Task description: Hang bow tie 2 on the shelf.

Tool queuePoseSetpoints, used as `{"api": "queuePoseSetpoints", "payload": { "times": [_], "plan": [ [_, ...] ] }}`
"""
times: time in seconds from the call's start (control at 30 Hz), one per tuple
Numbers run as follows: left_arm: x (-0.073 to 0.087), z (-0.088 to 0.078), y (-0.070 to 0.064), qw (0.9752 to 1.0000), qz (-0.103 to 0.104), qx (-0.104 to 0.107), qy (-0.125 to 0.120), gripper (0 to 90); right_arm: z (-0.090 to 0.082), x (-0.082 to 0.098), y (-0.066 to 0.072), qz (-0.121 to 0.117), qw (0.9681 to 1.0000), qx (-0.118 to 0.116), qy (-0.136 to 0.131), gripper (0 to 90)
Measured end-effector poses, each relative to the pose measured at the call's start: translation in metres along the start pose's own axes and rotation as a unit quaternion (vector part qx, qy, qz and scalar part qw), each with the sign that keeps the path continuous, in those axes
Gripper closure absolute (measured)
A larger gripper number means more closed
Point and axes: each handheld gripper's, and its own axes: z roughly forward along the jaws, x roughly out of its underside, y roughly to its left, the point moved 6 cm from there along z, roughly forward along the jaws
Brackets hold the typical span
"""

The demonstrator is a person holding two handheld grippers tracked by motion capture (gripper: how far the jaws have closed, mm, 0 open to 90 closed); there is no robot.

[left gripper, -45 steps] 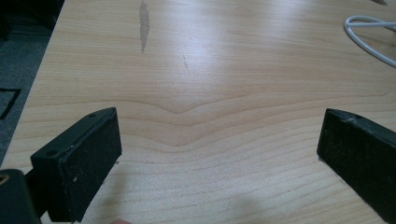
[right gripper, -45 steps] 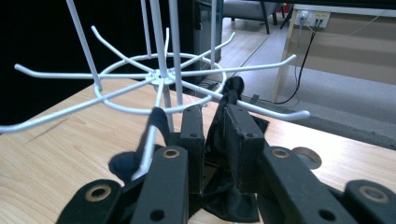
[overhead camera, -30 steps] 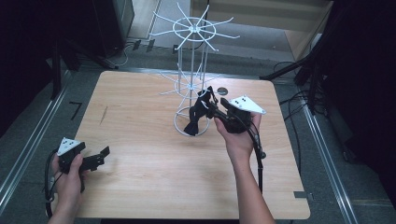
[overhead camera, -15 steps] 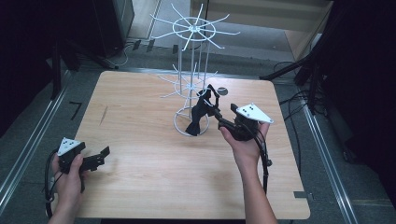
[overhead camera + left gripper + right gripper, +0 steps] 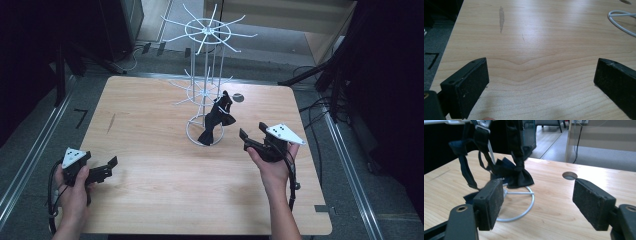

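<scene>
A pale wooden table (image 5: 165, 200) with rounded corners stands on a grey floor (image 5: 20, 165), with metal rails running along both sides and dark equipment in the room around it. A small round hole (image 5: 238, 97) is cut into the tabletop near its far edge, and a faint dark streak (image 5: 110, 123) marks the wood on the left.

A white wire rack (image 5: 206, 90) with 2 tiers of spokes stands near the middle of the far half, resting on a ring base. A black bow tie (image 5: 216, 121) hangs from its lower tier by a strap, drooping over the ring.

The right gripper (image 5: 250, 140) sits just to the right of the rack, apart from the bow tie. Its jaws have just been opening and now stand wide with nothing between them; in the right gripper view the bow tie (image 5: 517, 176) hangs beyond the pads (image 5: 490, 202).

The left gripper (image 5: 107, 167) rests low at the near left corner, jaws spread wide over bare wood and holding nothing.
</scene>
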Motion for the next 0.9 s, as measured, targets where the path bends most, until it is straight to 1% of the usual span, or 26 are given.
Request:
{"api": "queuePoseSetpoints", "payload": {
  "times": [0.1,0.17,0.5,0.6,0.67,0.73,0.77,0.83,0.9],
  "plan": [
    [0.000,0.000,0.000,1.0000,0.002,0.000,0.000,0.1,-0.002,0.004,-0.003,0.000,1.0000,-0.001,0.001,23.9],
    [0.000,0.000,0.000,1.0000,0.002,-0.001,0.000,0.1,-0.006,0.012,-0.007,0.000,1.0000,0.000,0.004,22.6],
    [0.000,0.000,0.000,1.0000,0.002,-0.001,0.001,0.1,-0.017,0.034,-0.021,0.015,0.9997,0.000,0.018,18.0],
    [0.000,0.000,0.000,1.0000,0.001,-0.001,0.000,0.1,-0.020,0.041,-0.025,0.020,0.9995,0.001,0.025,14.8],
    [0.000,0.000,0.000,1.0000,0.001,0.000,0.000,0.1,-0.021,0.047,-0.027,0.016,0.9993,0.002,0.032,13.2],
    [0.000,0.000,-0.001,1.0000,0.001,0.000,0.000,0.1,-0.022,0.053,-0.029,0.012,0.9991,0.010,0.039,13.2],
    [0.000,0.000,-0.001,1.0000,0.001,0.000,0.000,0.1,-0.022,0.053,-0.029,0.012,0.9991,0.010,0.039,13.2],
    [0.000,0.000,0.000,1.0000,0.001,0.000,0.000,0.2,-0.026,0.060,-0.032,0.012,0.9988,0.015,0.044,12.4],
    [0.000,0.000,0.000,1.0000,0.001,0.000,0.000,0.1,-0.028,0.064,-0.035,0.010,0.9986,0.019,0.048,9.1]
  ]
}}
